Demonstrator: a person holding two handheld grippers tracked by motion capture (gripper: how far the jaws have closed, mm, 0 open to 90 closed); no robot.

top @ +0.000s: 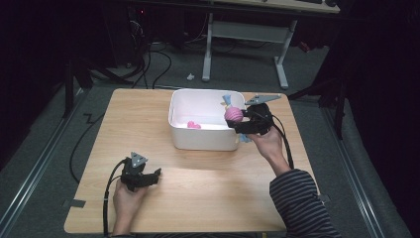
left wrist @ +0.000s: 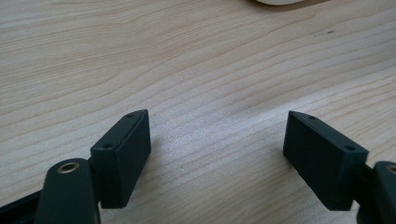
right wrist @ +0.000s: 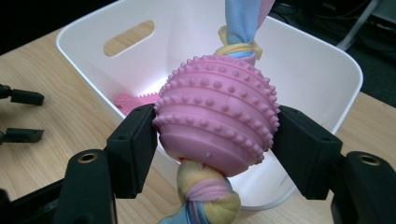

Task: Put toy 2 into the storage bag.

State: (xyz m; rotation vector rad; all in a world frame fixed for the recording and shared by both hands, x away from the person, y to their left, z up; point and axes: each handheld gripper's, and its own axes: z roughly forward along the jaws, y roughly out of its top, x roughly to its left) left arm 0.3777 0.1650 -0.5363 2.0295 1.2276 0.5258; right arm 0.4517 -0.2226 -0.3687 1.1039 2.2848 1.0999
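- We see the right gripper [top: 236, 122] at the right rim of the white bin [top: 198, 139], held up by the person's right hand [top: 267, 144]; striped sleeve [top: 299, 201] below it.
- Its jaws are pinched on the pink ball [right wrist: 217, 114], one jaw on each side, both touching the ball.
- The ball is studded with small bumps in rings; a cloth rope [right wrist: 205, 198] in blue, yellow and pink runs through it, with a knot just under the ball and another strand rising above it.
- In the high view the ball [top: 233, 114] sits over the bin's right edge, the upper rope end [top: 227, 99] poking up over the inside of the bin.
- We can't tell if the ball touches the rim; in the right gripper view it hangs in front of and above the bin's [right wrist: 322, 60] opening.
- Inside the bin, a second pink toy [top: 193, 125] lies on the floor near the front wall; in the right gripper view it shows as a toothed pink piece [right wrist: 133, 100] behind the left jaw.
- The bin has a slot handle [right wrist: 128, 37] in its far wall.
- The left gripper [top: 148, 177] rests low at the front left of the wooden table [top: 148, 114], in the person's left hand [top: 126, 198], well apart from the bin.
- Its jaws are spread wide with bare tabletop [left wrist: 210, 93] between them, gripping nothing.
- Grey plates sit on top of both grippers.
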